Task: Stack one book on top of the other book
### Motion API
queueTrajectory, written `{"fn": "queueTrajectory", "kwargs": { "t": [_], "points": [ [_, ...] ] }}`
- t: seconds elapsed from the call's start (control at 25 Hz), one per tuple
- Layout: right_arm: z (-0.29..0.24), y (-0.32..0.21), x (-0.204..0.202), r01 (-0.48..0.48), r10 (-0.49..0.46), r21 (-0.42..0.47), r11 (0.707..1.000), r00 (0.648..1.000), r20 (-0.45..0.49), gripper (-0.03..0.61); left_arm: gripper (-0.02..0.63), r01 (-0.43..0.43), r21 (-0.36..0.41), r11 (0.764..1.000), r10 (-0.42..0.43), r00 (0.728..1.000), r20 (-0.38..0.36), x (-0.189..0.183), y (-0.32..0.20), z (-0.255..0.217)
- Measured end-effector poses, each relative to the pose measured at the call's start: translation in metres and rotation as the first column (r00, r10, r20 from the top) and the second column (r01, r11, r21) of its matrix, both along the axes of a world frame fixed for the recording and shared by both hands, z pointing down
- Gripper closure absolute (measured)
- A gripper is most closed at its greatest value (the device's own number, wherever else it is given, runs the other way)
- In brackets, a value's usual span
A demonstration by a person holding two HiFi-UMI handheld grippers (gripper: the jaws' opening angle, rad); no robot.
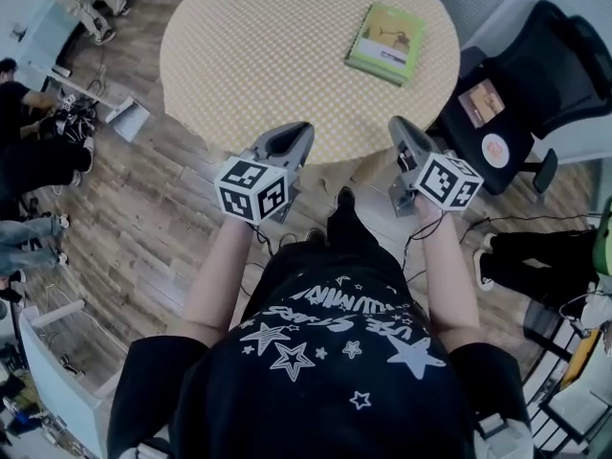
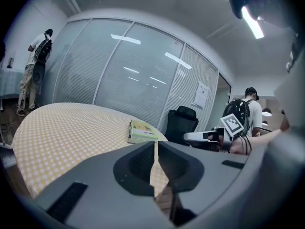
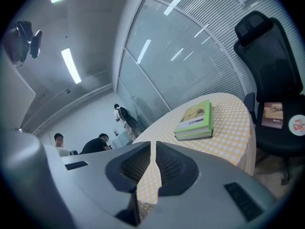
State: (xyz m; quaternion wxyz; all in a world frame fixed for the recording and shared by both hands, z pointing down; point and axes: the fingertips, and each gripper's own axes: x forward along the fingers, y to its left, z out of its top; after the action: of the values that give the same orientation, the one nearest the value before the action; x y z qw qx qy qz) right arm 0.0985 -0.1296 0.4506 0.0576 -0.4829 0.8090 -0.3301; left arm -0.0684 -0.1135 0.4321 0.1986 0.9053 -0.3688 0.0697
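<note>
Two books lie as one stack at the far right of the round table with its checked yellow cloth; the top cover is green. The stack shows in the left gripper view and in the right gripper view, well beyond both sets of jaws. My left gripper hovers at the table's near edge, jaws shut with nothing between them. My right gripper is beside it at the same edge, also shut and empty. Neither touches the books.
A black office chair stands right of the table with a small book and a round item on its seat. People stand and sit at the left. A glass wall with blinds lies behind the table. The floor is wood.
</note>
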Motion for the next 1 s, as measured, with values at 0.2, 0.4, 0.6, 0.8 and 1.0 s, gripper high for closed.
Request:
{"fn": "queueTrajectory", "kwargs": {
  "t": [0.2, 0.4, 0.6, 0.8, 1.0],
  "points": [
    [0.002, 0.022, -0.001, -0.026, 0.026, -0.022, 0.999, 1.0, -0.011, 0.528, 0.586, -0.023, -0.002, 1.0, 0.023, 1.0, 0.0, -0.008, 0.016, 0.0],
    [0.008, 0.026, -0.002, -0.021, 0.02, -0.026, 0.999, 1.0, -0.016, 0.528, 0.588, -0.013, -0.004, 1.0, 0.013, 1.0, 0.01, -0.014, 0.024, 0.008],
    [0.005, 0.024, -0.008, 0.0, 0.0, -0.017, 1.0, 1.0, -0.019, 0.528, 0.588, -0.002, -0.019, 1.0, 0.002, 1.0, 0.003, -0.017, 0.032, 0.012],
    [0.012, 0.037, -0.004, 0.049, -0.049, -0.01, 0.999, 0.996, -0.073, 0.528, 0.588, -0.002, -0.014, 1.0, 0.002, 1.0, 0.026, -0.002, 0.037, 0.014],
    [0.017, 0.072, 0.008, 0.109, -0.109, -0.004, 0.994, 0.991, -0.076, 0.528, 0.588, 0.021, -0.015, 1.0, -0.021, 1.0, 0.018, 0.022, 0.062, 0.013]
  ]
}}
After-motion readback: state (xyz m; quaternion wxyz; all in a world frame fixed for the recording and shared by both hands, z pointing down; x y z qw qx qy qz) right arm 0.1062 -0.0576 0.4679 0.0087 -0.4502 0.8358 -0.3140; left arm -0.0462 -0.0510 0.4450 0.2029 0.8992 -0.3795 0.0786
